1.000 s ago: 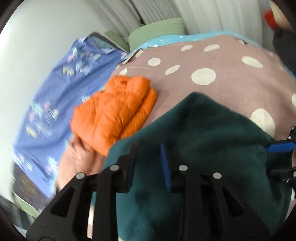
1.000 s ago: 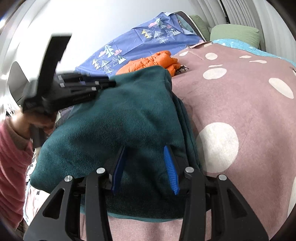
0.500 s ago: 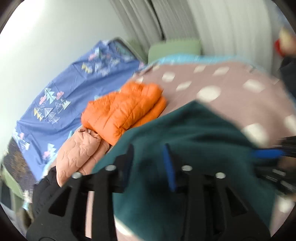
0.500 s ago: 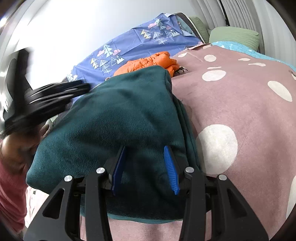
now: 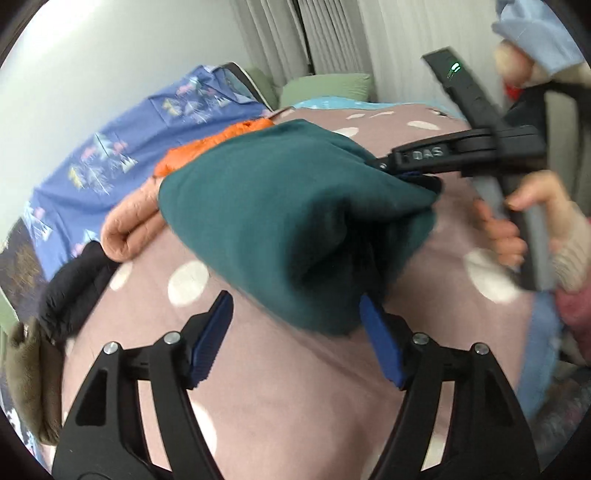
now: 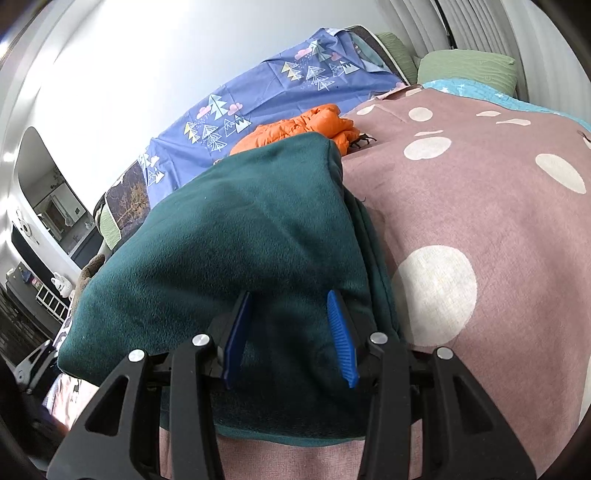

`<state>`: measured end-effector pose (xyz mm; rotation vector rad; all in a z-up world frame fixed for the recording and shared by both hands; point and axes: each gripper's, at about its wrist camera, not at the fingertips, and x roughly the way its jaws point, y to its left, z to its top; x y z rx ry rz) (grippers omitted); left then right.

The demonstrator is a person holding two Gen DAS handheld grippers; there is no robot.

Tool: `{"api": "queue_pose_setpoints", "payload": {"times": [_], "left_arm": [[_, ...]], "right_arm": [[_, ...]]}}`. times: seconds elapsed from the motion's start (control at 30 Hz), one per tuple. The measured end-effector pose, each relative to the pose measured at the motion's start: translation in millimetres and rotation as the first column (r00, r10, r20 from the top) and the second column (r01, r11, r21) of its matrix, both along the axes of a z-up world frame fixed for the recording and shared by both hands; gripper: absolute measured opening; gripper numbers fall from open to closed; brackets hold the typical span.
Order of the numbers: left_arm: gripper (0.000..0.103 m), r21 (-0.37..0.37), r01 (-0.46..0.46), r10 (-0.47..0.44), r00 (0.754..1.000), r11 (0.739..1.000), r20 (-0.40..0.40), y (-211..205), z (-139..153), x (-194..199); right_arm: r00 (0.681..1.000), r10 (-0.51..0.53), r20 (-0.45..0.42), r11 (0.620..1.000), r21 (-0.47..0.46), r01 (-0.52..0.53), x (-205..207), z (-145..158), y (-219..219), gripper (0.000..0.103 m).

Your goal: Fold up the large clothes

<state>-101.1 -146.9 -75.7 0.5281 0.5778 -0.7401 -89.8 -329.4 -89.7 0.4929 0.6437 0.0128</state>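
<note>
The left gripper is opening, now backed away from the green fleece it was gripping; the right gripper is still pinching the folded fleece on the bedspread, suggesting the fold is nearly done.

A bed is covered by a pink spotted blanket. A white wall and pale curtains are seen behind; dim shelving, perhaps, at left.
</note>
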Motion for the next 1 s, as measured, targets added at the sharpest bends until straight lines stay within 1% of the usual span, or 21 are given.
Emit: {"api": "queue_pose_setpoints", "payload": {"times": [0.03,0.07,0.1,0.17,0.2,0.23,0.27,0.3,0.33,0.4,0.43,0.5,0.6,0.67,0.73,0.8,0.83,0.87,0.9,0.93,1.0], "left_arm": [[0.075,-0.019,-0.009,0.009,1.000,1.000,-0.008,-6.3,-2.8,6.1],[0.084,-0.038,-0.028,0.028,1.000,0.999,-0.014,-11.7,-3.8,11.0],[0.086,-0.057,-0.049,0.048,0.999,0.997,-0.019,-17.7,-5.2,17.8],[0.088,-0.039,-0.081,0.081,0.997,0.996,-0.003,-23.1,-9.5,28.1],[0.088,-0.030,-0.078,0.078,0.997,0.997,0.009,-23.7,-13.4,31.5],[0.088,-0.022,-0.072,0.073,0.997,0.997,0.019,-22.7,-15.8,33.3],[0.089,0.007,-0.068,0.068,0.997,0.998,0.035,-19.6,-20.3,35.2],[0.089,0.019,-0.065,0.064,0.997,0.998,0.031,-15.7,-22.7,37.6],[0.089,0.023,-0.071,0.071,0.997,0.997,0.013,-9.4,-24.7,41.2],[0.089,0.002,-0.086,0.086,0.995,0.996,-0.044,4.3,-28.3,49.4],[0.089,-0.004,-0.090,0.090,0.995,0.996,-0.052,7.1,-30.5,49.9],[0.088,-0.001,-0.097,0.097,0.995,0.995,-0.035,6.6,-32.1,44.8],[0.087,0.037,-0.093,0.094,0.996,0.995,-0.013,3.0,-27.0,35.6],[0.084,0.073,-0.076,0.076,0.997,0.994,0.003,7.1,-21.9,26.5],[0.080,0.076,-0.034,0.032,0.999,0.997,0.029,15.9,-15.0,14.3],[0.070,0.000,0.026,-0.026,0.999,1.000,0.040,31.0,2.2,2.1],[0.069,-0.079,0.058,-0.056,0.998,0.995,0.027,41.3,16.8,-3.4],[0.066,-0.157,0.079,-0.079,0.997,0.984,0.010,50.8,31.6,-6.0],[0.060,-0.220,0.084,-0.085,0.996,0.972,0.008,58.0,47.4,-6.6],[0.057,-0.254,0.080,-0.077,0.997,0.964,0.024,61.2,60.9,-4.9],[0.046,-0.266,0.077,-0.060,0.996,0.961,0.070,55.8,80.7,5.3]], "right_arm": [[1.000,-0.001,0.000,1.000,-0.004,0.001,-0.1,0.3,0.7,0.042],[1.000,-0.005,0.001,1.000,-0.009,0.005,-0.2,0.0,0.9,0.042],[1.000,-0.008,0.002,1.000,-0.007,0.008,0.2,-0.3,0.3,0.042],[1.000,-0.006,0.007,1.000,-0.001,0.006,-0.1,-0.7,-0.6,0.042],[1.000,-0.005,0.009,1.000,-0.003,0.005,-0.6,-0.9,-0.5,0.042],[1.000,-0.006,0.013,1.000,-0.013,0.006,-1.0,-1.2,1.0,0.042],[1.000,-0.006,0.013,1.000,-0.022,0.006,-0.8,-1.0,2.6,0.042],[1.000,-0.005,0.011,0.999,-0.032,0.006,-0.5,-0.5,4.8,0.042],[1.000,-0.004,0.010,0.999,-0.052,0.004,-0.1,0.3,8.5,0.042],[1.000,0.006,0.013,0.994,-0.105,-0.005,0.0,1.8,17.8,0.042],[1.000,0.010,0.014,0.994,-0.112,-0.008,-0.3,2.1,19.3,0.042],[1.000,0.013,0.014,0.994,-0.107,-0.012,-1.1,2.1,18.0,0.043],[1.000,0.016,0.012,0.996,-0.085,-0.014,-1.5,1.6,14.4,0.043],[1.000,0.016,0.014,0.997,-0.081,-0.014,-1.0,1.4,12.7,0.043],[1.000,0.014,0.021,0.997,-0.079,-0.012,-1.6,1.0,11.8,0.042],[1.000,0.011,0.026,0.998,-0.069,-0.010,-2.3,0.0,9.4,0.042],[0.999,0.016,0.031,0.998,-0.055,-0.014,-2.7,-1.0,7.2,0.043],[0.999,0.019,0.033,0.999,-0.051,-0.017,-3.3,-1.1,7.6,0.043],[0.999,0.021,0.034,0.999,-0.050,-0.019,-3.4,-1.1,7.2,0.043],[0.999,0.020,0.035,0.999,-0.051,-0.018,-3.3,-0.9,7.4,0.043],[0.999,0.018,0.036,0.998,-0.058,-0.016,-3.2,-0.5,8.9,0.043]]}}
